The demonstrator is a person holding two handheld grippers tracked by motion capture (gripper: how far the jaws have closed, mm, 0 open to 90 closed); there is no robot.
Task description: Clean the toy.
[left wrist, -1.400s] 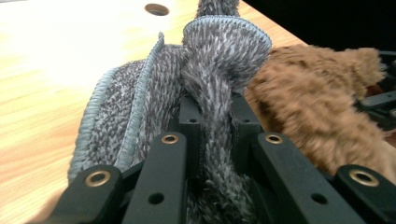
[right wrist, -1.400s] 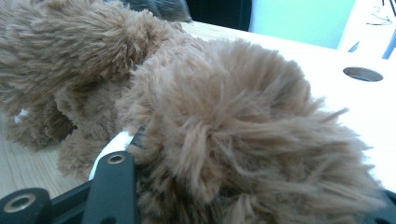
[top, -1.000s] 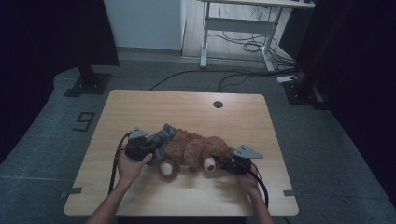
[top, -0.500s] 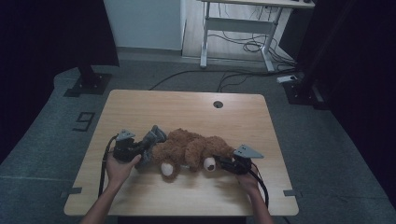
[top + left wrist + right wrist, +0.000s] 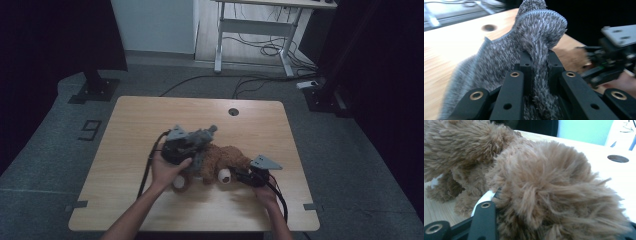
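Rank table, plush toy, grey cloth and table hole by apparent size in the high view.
1. Table, by far the largest.
2. Plush toy.
3. Grey cloth; it is bunched in the left tool and raised nearer the camera, so this rank is unsure.
4. Table hole.

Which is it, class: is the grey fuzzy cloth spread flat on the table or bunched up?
Bunched up. The grey cloth stands in folds, pinched between the shut left gripper jaws, lifted over the brown plush toy.
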